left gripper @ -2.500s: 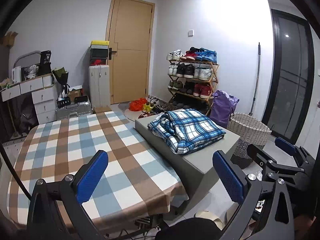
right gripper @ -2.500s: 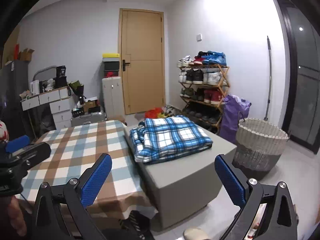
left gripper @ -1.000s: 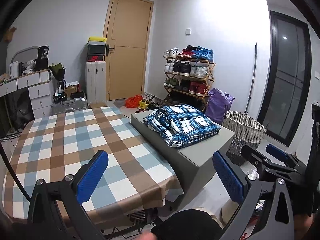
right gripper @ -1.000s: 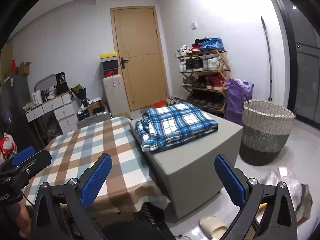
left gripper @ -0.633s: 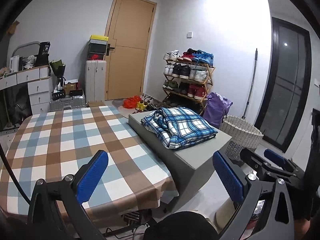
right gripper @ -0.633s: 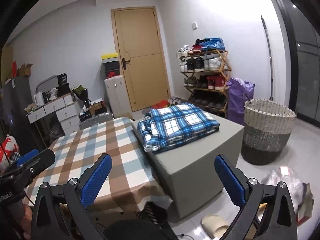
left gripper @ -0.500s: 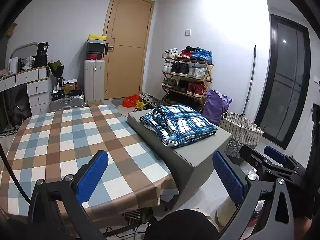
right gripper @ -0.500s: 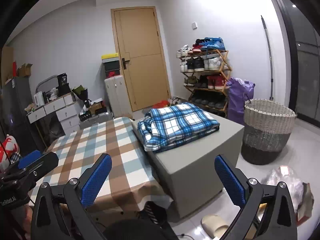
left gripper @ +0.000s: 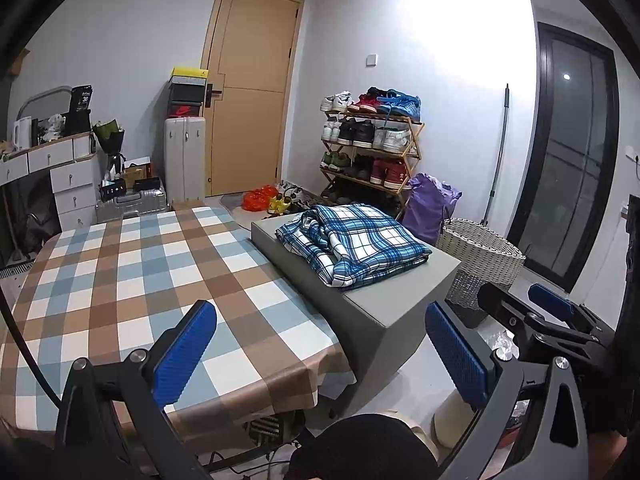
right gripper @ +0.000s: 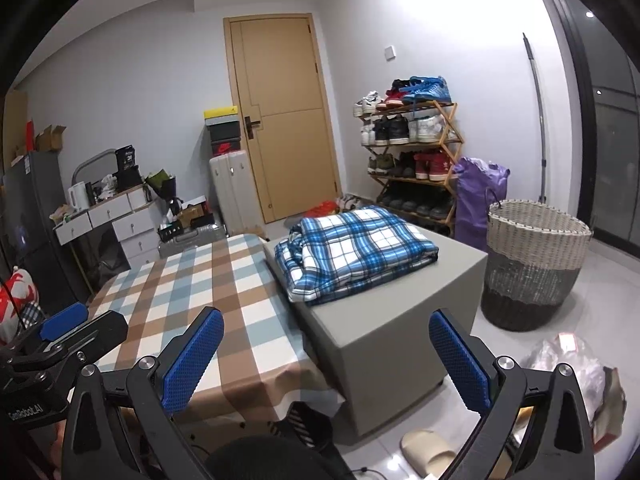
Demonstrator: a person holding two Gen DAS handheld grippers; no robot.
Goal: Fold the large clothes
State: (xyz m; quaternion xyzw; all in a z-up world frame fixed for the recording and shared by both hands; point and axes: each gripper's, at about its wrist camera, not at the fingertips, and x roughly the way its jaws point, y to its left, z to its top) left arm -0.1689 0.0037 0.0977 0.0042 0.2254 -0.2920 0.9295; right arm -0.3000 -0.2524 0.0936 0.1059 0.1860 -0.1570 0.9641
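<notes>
A folded blue and white plaid garment (left gripper: 354, 243) (right gripper: 356, 251) lies on top of a grey box-shaped ottoman (left gripper: 384, 300) (right gripper: 400, 312). The ottoman stands against the right side of a table under a brown, blue and white checked cloth (left gripper: 132, 280) (right gripper: 200, 292). My left gripper (left gripper: 320, 354) is open and empty, held well back from the garment above the table's near edge. My right gripper (right gripper: 326, 360) is open too, nothing between its blue pads, and it shows in the left wrist view as the right gripper (left gripper: 532, 312).
A wicker laundry basket (right gripper: 534, 264) stands on the floor right of the ottoman. Behind it are a purple bag (right gripper: 478, 196), a shoe rack (right gripper: 412, 148) and a closed door (right gripper: 288, 116). Drawers (left gripper: 60, 172) and suitcases (left gripper: 184, 160) line the left wall. A slipper (right gripper: 428, 446) lies on the floor.
Both grippers have stayed open and empty. The views drifted a little back and to the side; the garment has not moved on the ottoman.
</notes>
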